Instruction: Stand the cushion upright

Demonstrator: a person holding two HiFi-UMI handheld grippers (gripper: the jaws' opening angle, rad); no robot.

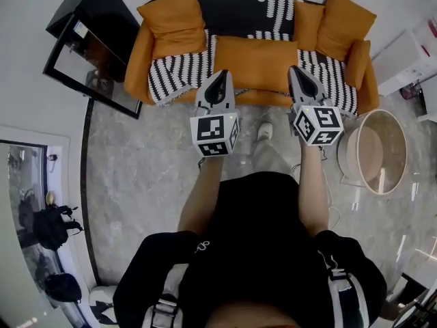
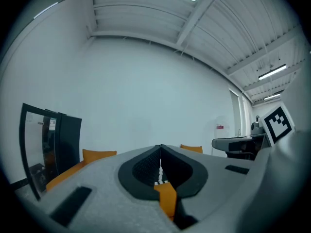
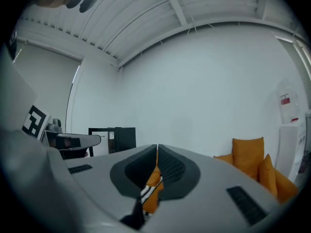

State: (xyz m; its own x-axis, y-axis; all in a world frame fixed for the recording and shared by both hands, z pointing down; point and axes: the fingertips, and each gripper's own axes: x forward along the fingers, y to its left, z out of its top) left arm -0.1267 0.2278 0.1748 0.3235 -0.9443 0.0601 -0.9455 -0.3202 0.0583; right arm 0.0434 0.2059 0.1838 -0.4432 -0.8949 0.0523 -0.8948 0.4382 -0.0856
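Observation:
A large orange cushion [image 1: 256, 63] lies flat on the seat of the orange sofa [image 1: 140, 57], on a black-and-white striped throw [image 1: 181, 70]. My left gripper [image 1: 222, 74] hovers over the cushion's front left edge and my right gripper [image 1: 294, 70] over its front right corner. Both point level at the sofa, shut, with nothing between the jaws. In the left gripper view the jaw tips [image 2: 160, 147] meet, with orange fabric below them. The right gripper view shows the same closed tips [image 3: 157, 147] above orange and striped fabric. I cannot tell whether either touches the cushion.
Other orange cushions stand against the sofa back at left [image 1: 174, 12] and right [image 1: 348, 22]. A black cabinet [image 1: 89, 39] stands left of the sofa. A round wooden table [image 1: 379, 152] and a white unit [image 1: 410, 60] stand to the right. The floor is grey marble [image 1: 143, 169].

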